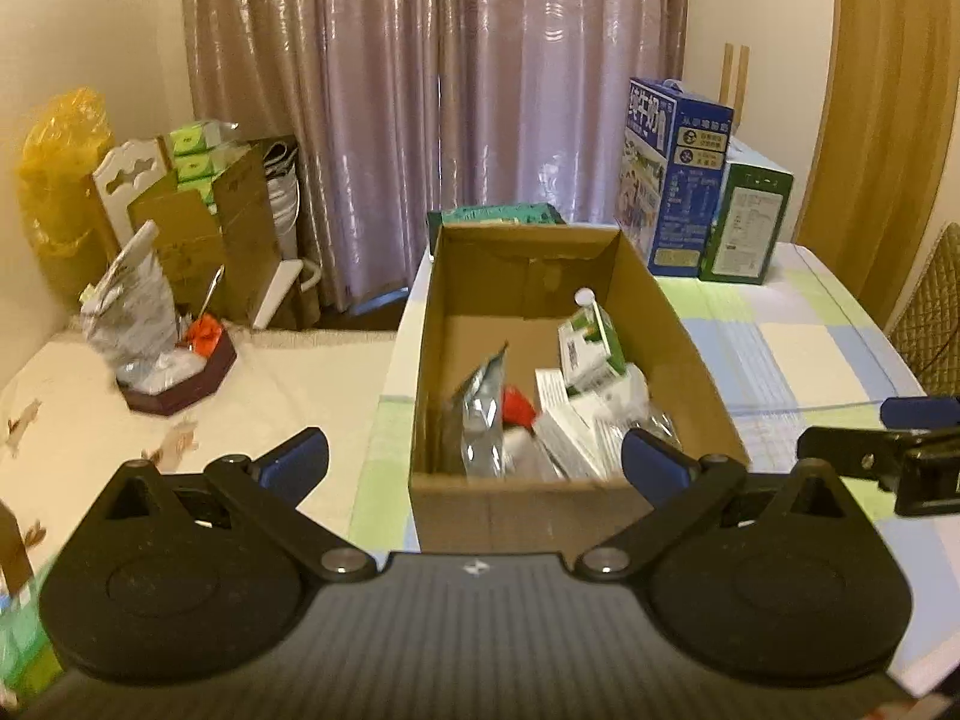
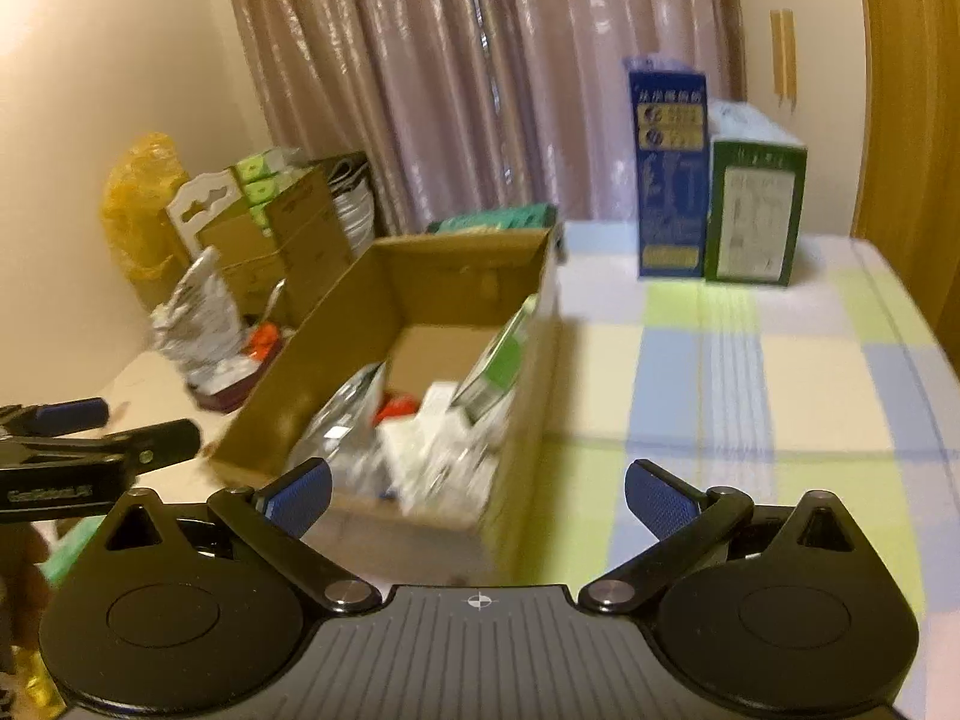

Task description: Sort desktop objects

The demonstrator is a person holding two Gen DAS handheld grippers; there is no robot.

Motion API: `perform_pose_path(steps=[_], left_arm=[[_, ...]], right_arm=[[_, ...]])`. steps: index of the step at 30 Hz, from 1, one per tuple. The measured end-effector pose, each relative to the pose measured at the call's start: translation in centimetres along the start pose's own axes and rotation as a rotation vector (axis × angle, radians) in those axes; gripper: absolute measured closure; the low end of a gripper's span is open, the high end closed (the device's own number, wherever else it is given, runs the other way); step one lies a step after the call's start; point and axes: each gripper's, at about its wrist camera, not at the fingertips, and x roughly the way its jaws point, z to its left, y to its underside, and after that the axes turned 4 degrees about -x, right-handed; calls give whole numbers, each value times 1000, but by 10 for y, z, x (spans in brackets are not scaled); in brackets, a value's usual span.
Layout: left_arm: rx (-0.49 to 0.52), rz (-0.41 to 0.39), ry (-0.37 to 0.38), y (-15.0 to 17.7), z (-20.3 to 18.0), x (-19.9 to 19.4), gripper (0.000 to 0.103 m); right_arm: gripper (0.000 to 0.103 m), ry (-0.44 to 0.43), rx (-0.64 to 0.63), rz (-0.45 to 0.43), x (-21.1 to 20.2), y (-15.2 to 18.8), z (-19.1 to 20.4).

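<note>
An open cardboard box (image 1: 678, 324) stands on the checked tablecloth. In it lie a green-and-white carton (image 1: 591, 348), a silver foil pouch (image 1: 483, 414), a red item (image 1: 517, 405) and white boxes (image 1: 570, 420). My left gripper (image 1: 477, 462) is open and empty, just in front of the box's near wall. My right gripper (image 2: 477, 495) is open and empty, over the box's near right corner (image 2: 510, 480). The right gripper also shows at the right edge of the left wrist view (image 1: 888, 450), and the left gripper shows at the left edge of the right wrist view (image 2: 90, 450).
A blue carton (image 1: 675, 174) and a green carton (image 1: 747, 222) stand at the table's back right. A dark tray with a foil bag (image 1: 138, 312) sits on the cream cloth at left. Cardboard boxes (image 1: 204, 228) and a yellow bag stand behind it. A chair (image 1: 927, 312) is at right.
</note>
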Motion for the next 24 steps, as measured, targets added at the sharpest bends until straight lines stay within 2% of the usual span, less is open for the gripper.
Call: perform_pose_path(steps=[11,20,24], left_arm=[[-52,24,-50,45,-16,-75,1],[-66,17,-87,56,-37,-109,1],[-77,20,-73,62,-47,-119,1]], right_arm=[[2,-1,-31,18,-64,42,31],[2,1,-58,-1,-100,63,35],[2,10,-60,-19,-115,70,32]])
